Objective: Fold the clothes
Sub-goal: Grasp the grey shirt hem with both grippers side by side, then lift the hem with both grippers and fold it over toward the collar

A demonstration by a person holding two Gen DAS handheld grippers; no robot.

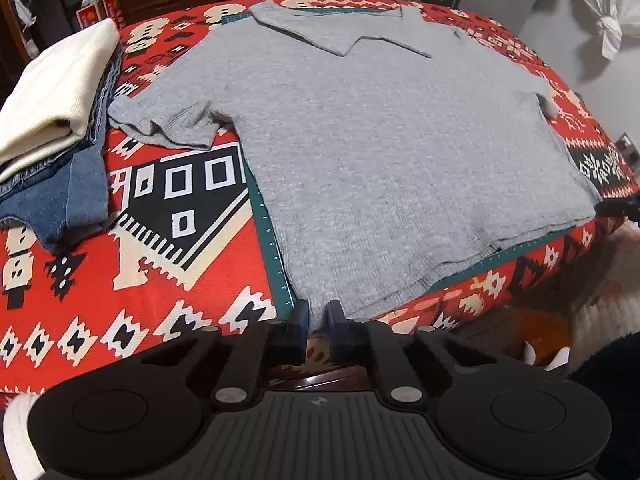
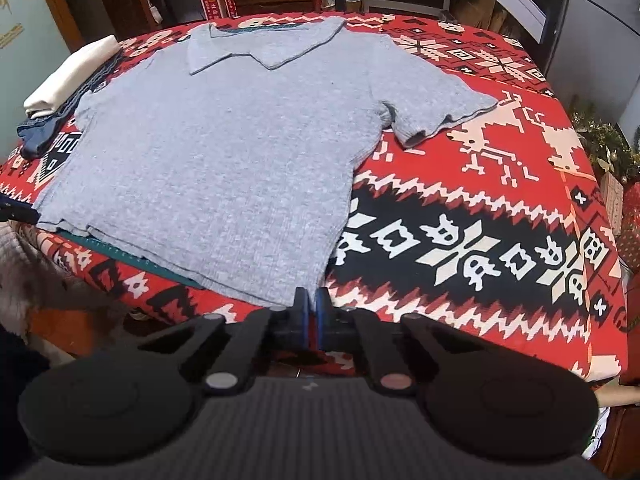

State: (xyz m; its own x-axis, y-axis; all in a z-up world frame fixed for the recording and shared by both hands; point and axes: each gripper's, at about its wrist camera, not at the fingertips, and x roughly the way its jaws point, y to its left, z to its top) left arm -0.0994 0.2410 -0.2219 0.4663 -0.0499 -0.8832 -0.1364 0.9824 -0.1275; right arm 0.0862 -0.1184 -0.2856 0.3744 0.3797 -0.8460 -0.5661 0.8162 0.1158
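A grey short-sleeved polo shirt (image 1: 380, 152) lies flat, front up, on a green cutting mat (image 1: 265, 232), collar at the far side and both sleeves spread out. My left gripper (image 1: 317, 312) is at the hem's near left corner, its fingers shut on the fabric edge. My right gripper (image 2: 312, 302) is at the hem's near right corner of the shirt (image 2: 224, 152), its fingers closed to a narrow slit on the edge. Each gripper shows as a dark shape at the other view's side edge.
A red, black and cream patterned cloth (image 2: 460, 220) covers the table. At the far left a folded cream garment (image 1: 60, 92) rests on folded blue jeans (image 1: 68, 200). Shelves, boxes and clutter stand behind the table. The near table edge lies just under both grippers.
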